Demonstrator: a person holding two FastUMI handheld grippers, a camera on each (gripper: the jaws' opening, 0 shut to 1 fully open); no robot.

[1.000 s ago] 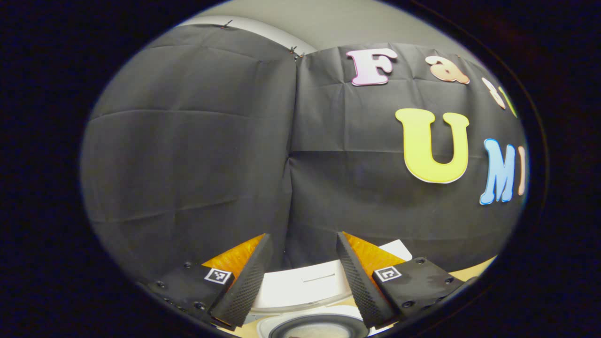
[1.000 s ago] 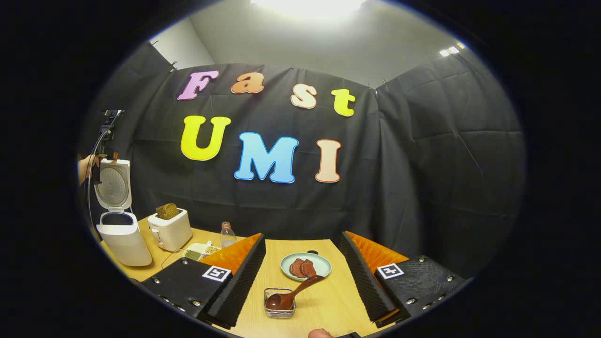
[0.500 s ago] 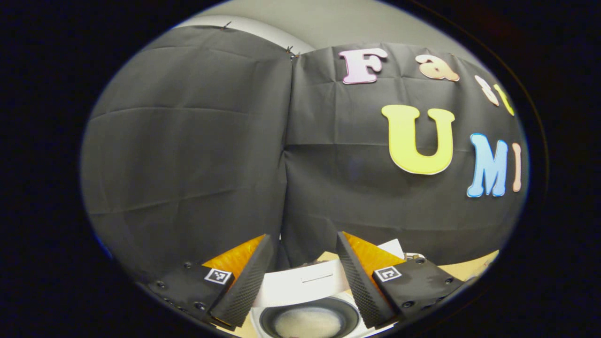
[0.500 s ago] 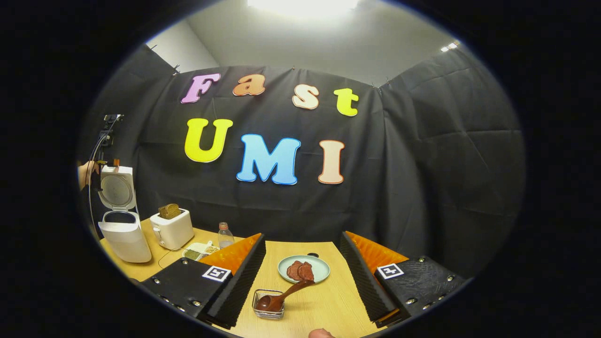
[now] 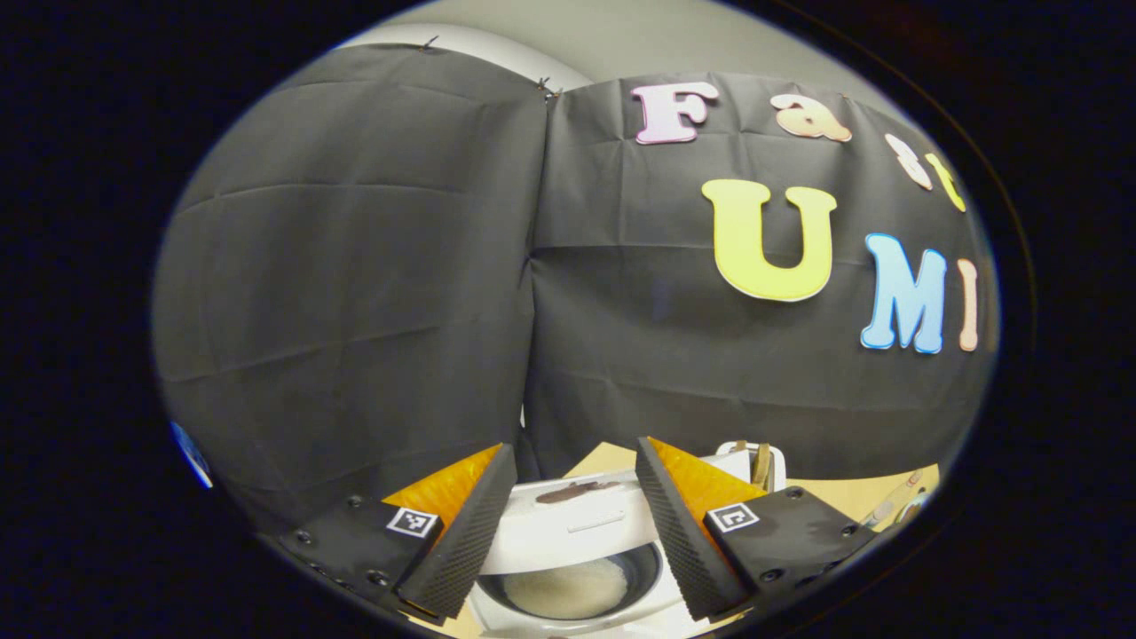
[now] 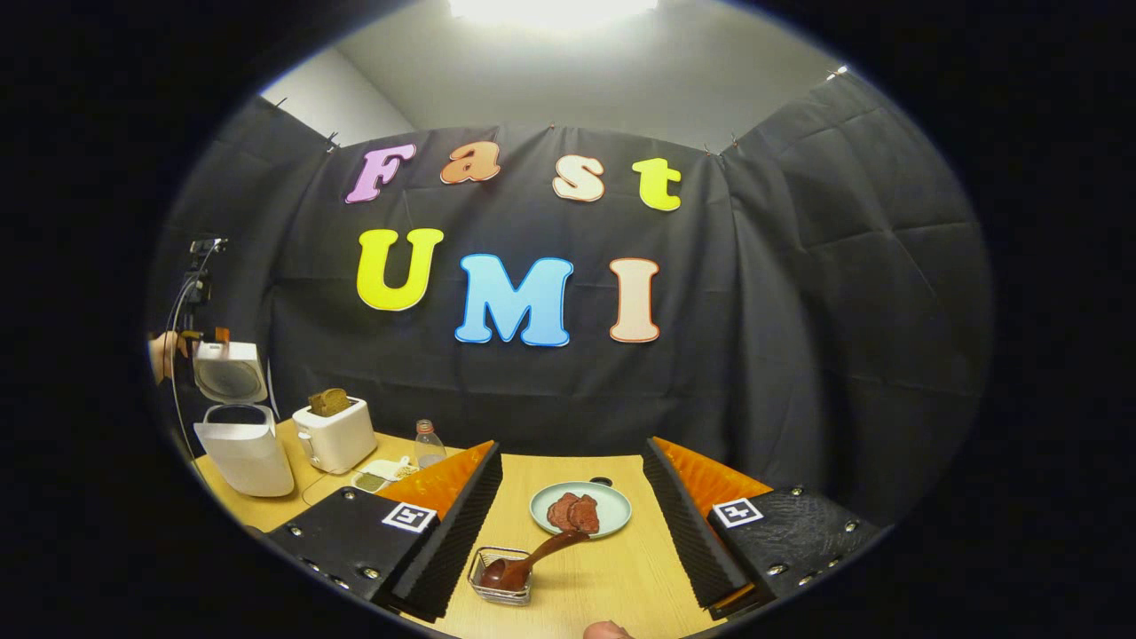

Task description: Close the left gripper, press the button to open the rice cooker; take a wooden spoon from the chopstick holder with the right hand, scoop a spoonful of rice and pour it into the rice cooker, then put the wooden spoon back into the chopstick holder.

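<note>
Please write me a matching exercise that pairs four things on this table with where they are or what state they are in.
Things:
1. rice cooker
2. wooden spoon
3. toaster
4. plate

States:
A. holds dark bread slices in its slots
B. lid raised, pot open
C. carries reddish-brown food pieces
D. bowl end down in the wire chopstick holder, handle leaning out

Pairs: 1-B, 2-D, 3-A, 4-C
</note>
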